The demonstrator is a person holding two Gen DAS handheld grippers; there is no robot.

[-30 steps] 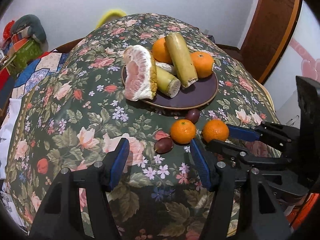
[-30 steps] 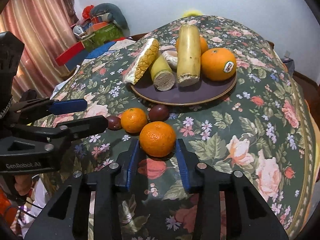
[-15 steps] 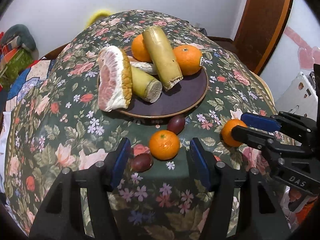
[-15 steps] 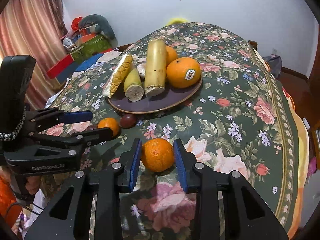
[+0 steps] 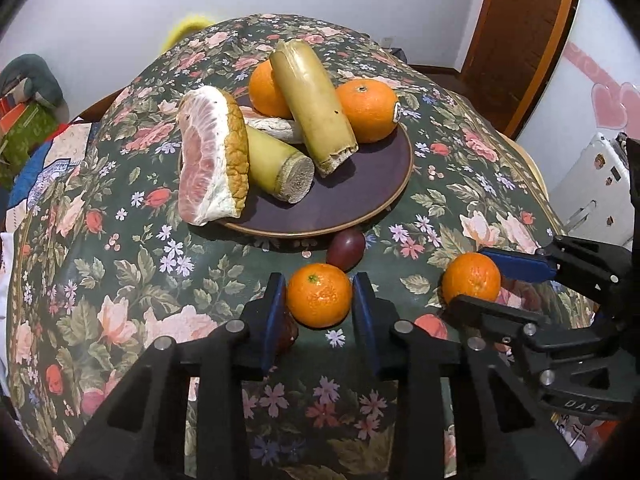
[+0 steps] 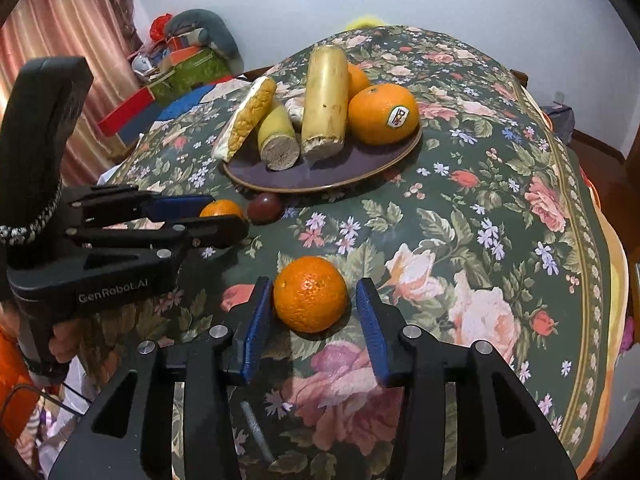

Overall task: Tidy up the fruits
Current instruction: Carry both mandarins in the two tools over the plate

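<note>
A dark plate [image 5: 384,184] on the floral tablecloth holds a pomelo wedge [image 5: 208,156], sugarcane pieces [image 5: 312,104] and two oranges [image 5: 368,110]. My left gripper [image 5: 320,304] is shut on a small orange [image 5: 319,295] in front of the plate; it also shows in the right wrist view [image 6: 220,209]. My right gripper [image 6: 314,316] is open with a gap beside each side of another orange [image 6: 310,294] resting on the cloth; this orange also shows in the left wrist view [image 5: 471,278]. A dark passion fruit [image 5: 346,245] lies by the plate rim.
A second dark fruit [image 5: 285,334] sits partly hidden behind my left finger. The round table [image 6: 500,208] drops away at its right edge. Cluttered boxes and cushions [image 6: 188,60] stand beyond the table's far left. A wooden door [image 5: 520,32] is at far right.
My left gripper moved forward and closed on the small orange. My right gripper's jaws have widened off the other orange, which now rests on the cloth.
</note>
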